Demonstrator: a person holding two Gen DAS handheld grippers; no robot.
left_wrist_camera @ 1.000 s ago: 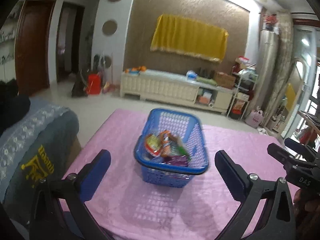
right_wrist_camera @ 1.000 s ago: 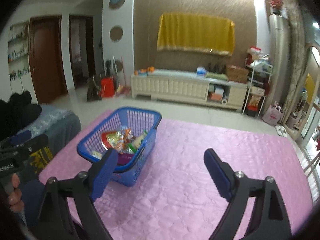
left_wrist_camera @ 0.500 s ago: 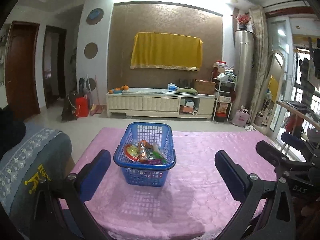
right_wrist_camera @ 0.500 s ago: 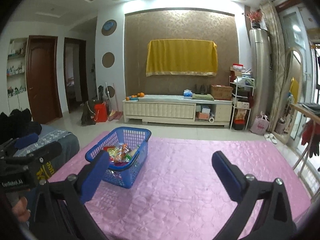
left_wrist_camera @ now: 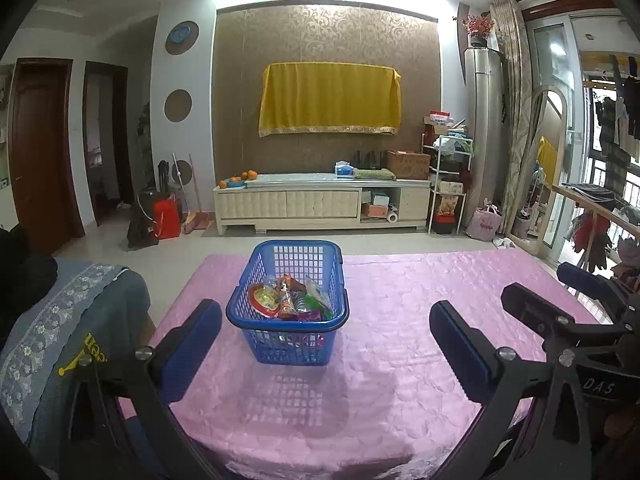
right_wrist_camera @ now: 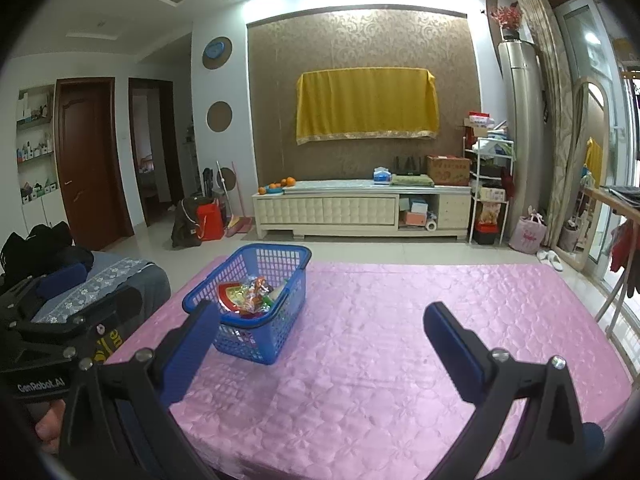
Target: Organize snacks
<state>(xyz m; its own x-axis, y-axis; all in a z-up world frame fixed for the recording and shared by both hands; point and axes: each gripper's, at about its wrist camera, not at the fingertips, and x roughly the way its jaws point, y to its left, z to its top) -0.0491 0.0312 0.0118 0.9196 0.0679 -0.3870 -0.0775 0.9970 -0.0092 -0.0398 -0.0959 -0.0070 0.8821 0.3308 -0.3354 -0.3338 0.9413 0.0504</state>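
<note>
A blue plastic basket (left_wrist_camera: 292, 276) stands on the pink quilted table (left_wrist_camera: 400, 288), left of its middle, with several colourful snack packets (left_wrist_camera: 288, 300) inside. My left gripper (left_wrist_camera: 326, 344) hovers over the near table edge, open and empty, with the basket just beyond its fingers. My right gripper (right_wrist_camera: 320, 340) is open and empty too, over bare cloth to the right of the basket (right_wrist_camera: 256, 292). The snack packets (right_wrist_camera: 250, 294) show over the basket's rim. The left gripper (right_wrist_camera: 60, 312) appears at the left edge of the right wrist view, and the right gripper (left_wrist_camera: 560, 304) at the right edge of the left wrist view.
A grey-blue sofa arm with a lace cover (left_wrist_camera: 60, 320) sits by the table's left edge. Beyond the table are tiled floor, a cream TV cabinet (left_wrist_camera: 320, 204) and a yellow cloth (left_wrist_camera: 330, 98) on the wall. A drying rack (right_wrist_camera: 616, 280) stands right of the table.
Both grippers have pulled back from the basket and levelled out, so the basket looks smaller and farther. The right gripper's jaws stand a little wider than before.
</note>
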